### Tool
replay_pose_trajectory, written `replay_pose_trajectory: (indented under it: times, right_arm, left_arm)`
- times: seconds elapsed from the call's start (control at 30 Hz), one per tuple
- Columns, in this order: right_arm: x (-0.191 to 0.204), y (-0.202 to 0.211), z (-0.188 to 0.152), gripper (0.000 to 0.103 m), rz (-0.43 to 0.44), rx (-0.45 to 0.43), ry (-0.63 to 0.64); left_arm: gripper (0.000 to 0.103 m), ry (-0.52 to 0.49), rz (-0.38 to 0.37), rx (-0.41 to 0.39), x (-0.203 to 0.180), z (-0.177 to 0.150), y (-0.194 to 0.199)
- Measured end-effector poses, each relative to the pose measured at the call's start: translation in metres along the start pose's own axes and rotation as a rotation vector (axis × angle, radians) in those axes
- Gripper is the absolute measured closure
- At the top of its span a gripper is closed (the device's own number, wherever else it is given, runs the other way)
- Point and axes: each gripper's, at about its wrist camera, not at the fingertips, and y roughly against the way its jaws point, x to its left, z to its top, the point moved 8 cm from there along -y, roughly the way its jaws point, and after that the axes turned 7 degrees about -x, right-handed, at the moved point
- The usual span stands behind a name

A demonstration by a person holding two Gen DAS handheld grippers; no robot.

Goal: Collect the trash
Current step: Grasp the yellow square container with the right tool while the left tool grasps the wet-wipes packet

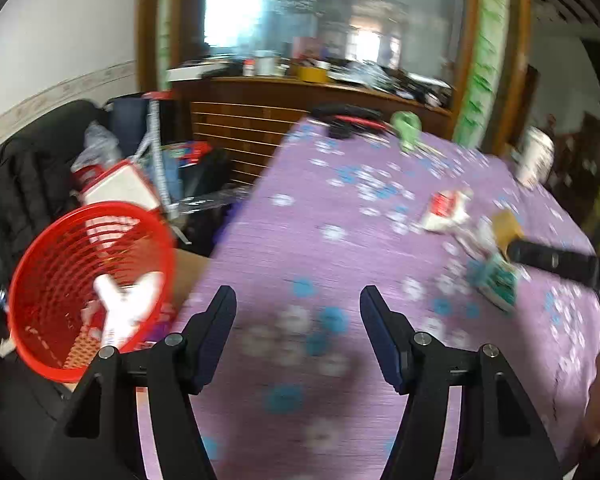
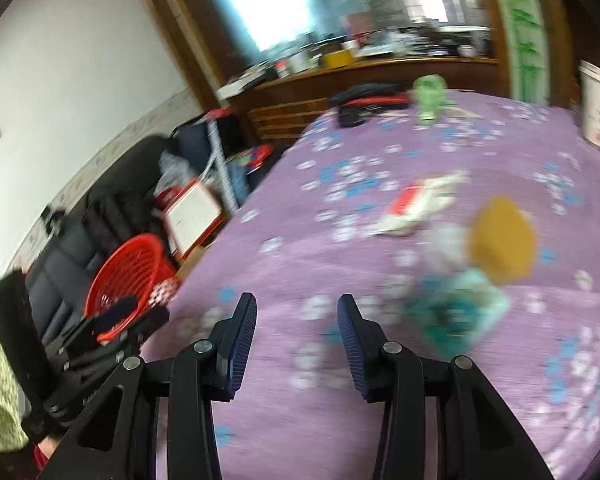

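Note:
My left gripper (image 1: 298, 292) stands open with nothing between its fingers, above the purple flowered tablecloth (image 1: 340, 240) near its left edge. Left of it, off the table, is a red mesh basket (image 1: 88, 288) with a white scrap (image 1: 128, 304) inside. Trash lies on the cloth to the right: a red-and-white wrapper (image 1: 446, 210), a brown piece (image 1: 506, 226) and a teal packet (image 1: 496, 280). My right gripper (image 2: 297, 298) is open and empty over the cloth, left of the teal packet (image 2: 456, 312), the brown piece (image 2: 504, 240) and the wrapper (image 2: 416, 204). The red basket (image 2: 128, 276) is far left.
A green object (image 1: 408, 128) and a black-and-red item (image 1: 348, 118) lie at the table's far edge, a white container (image 1: 534, 156) at far right. A black sofa (image 2: 100, 208) with a white-and-red box (image 2: 192, 216) stands left; a wooden cabinet (image 1: 252, 120) behind.

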Motion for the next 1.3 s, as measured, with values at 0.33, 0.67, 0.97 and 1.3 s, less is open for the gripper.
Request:
replay_pose_trajectory:
  times: [0.33,0.67,0.97,1.3]
  right_arm:
    - [-0.136,0.017,0.034,0.032,-0.141,-0.051,-0.336]
    - [-0.148,-0.045,0.037,0.020,-0.146,0.046,-0.404]
    - [-0.156,-0.049,0.031,0.030,-0.171,0.058,-0.331]
    - [-0.171,-0.007,0.050,0.030,-0.170,-0.096,-0.335]
  left_arm:
    - [0.030,-0.191,-0.134,0.047,-0.114,-0.010,-0.011]
    - [0.026,-0.246,-0.180,0.096,-0.149,-0.021,-0.025]
    - [0.022,-0.296,-0.185,0.132,-0.166,-0.024,-0.037]
    - [0.018,-0.387,-0.200,0.193,-0.215,-0.022,-0.080]
